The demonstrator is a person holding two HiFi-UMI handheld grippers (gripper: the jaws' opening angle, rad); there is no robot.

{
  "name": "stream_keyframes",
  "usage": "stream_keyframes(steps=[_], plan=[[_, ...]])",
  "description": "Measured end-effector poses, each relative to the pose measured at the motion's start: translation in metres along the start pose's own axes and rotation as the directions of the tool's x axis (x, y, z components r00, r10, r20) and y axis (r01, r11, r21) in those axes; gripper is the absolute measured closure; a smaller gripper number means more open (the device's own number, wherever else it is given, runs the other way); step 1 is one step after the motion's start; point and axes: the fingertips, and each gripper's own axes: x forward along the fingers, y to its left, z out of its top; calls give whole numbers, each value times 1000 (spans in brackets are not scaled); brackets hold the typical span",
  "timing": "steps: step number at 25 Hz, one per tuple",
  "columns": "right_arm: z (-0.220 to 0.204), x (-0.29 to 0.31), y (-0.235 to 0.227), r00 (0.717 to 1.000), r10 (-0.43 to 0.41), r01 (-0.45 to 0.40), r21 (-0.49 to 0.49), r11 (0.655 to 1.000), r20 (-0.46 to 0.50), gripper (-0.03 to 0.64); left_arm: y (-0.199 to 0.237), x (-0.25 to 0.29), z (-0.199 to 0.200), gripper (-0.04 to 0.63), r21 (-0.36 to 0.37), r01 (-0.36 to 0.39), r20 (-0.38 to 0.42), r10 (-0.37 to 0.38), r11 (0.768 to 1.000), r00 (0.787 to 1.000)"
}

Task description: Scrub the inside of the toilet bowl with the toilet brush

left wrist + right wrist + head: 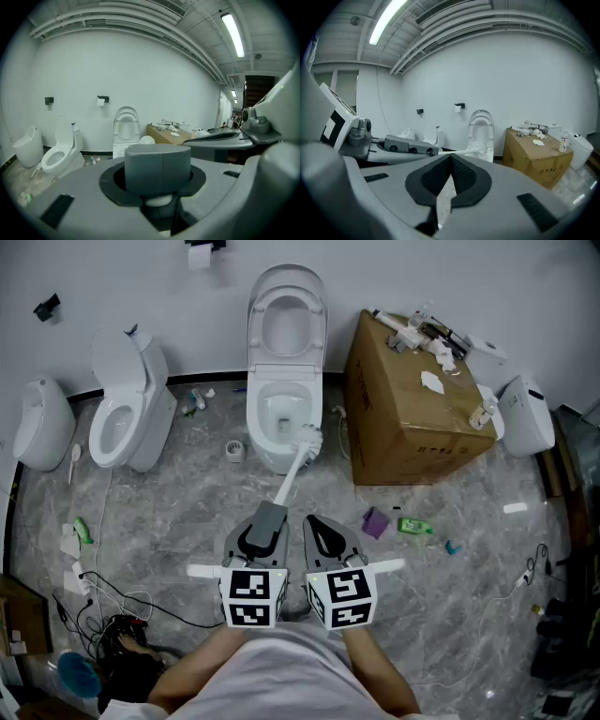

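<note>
clamping the grey handle of the white long-shafted toilet brush [292, 474], the left gripper [265, 521] aims it at the white ceramic toilet bowl [252, 407], bristle head at the bowl's front right rim. just beside it, the right gripper [326, 535] has its jaws pressed together on nothing.

Cardboard box [412, 418] and green bottle [414, 526] sit on the marble floor [187, 521].

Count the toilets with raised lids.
2: the centre toilet, and the left toilet beside it. One closed white unit far left, another far right, may be toilets too.
</note>
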Motion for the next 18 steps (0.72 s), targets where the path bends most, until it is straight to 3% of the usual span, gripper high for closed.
stream_keyframes(steps=[18], plan=[[8, 53, 43, 1000, -17, 18, 49, 999, -17, 618, 69, 10, -1, 437, -19, 56, -18, -57, 998, 998]])
